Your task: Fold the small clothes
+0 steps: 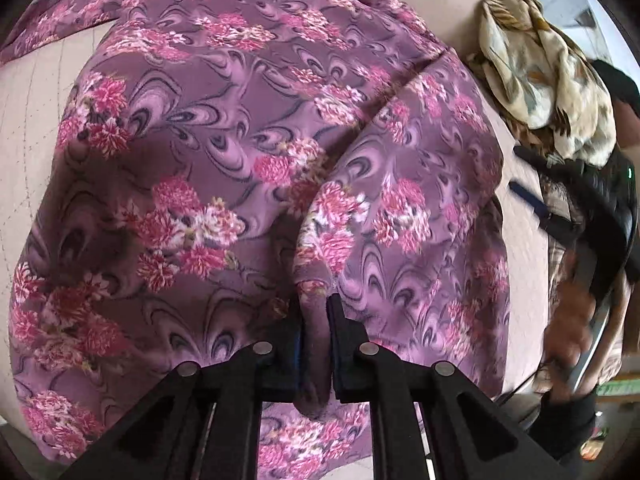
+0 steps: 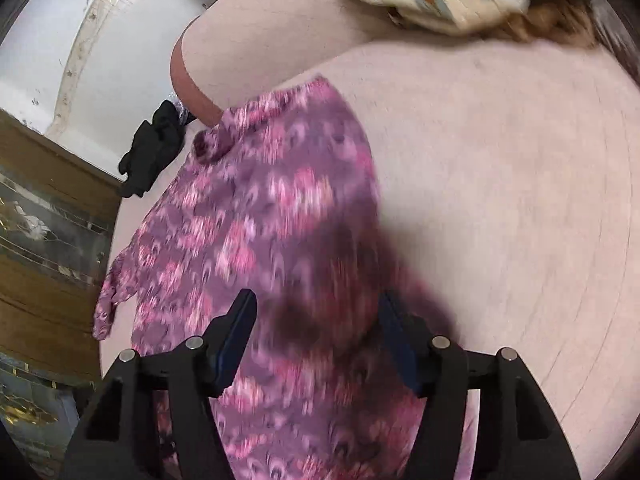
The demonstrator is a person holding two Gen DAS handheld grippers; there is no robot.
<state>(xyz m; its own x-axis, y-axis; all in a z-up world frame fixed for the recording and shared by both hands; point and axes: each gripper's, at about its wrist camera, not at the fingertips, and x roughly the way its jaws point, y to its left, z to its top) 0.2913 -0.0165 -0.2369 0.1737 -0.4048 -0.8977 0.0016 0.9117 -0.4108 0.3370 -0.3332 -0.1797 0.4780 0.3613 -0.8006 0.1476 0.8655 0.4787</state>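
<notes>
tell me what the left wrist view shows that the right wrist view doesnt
Only the left wrist view shows the left tongs shut on a fold of the purple floral garment, and the right tool's dark body at the right edge.

Only the right wrist view shows the right tongs open over the blurred garment, a black cloth hanging off the surface's edge, and a wooden cabinet.

Both show the garment, the pale pink surface and the cream patterned cloth.

Garment (image 1: 248, 168) on bed (image 1: 32, 128), clothes pile (image 1: 548, 80) at right
</notes>
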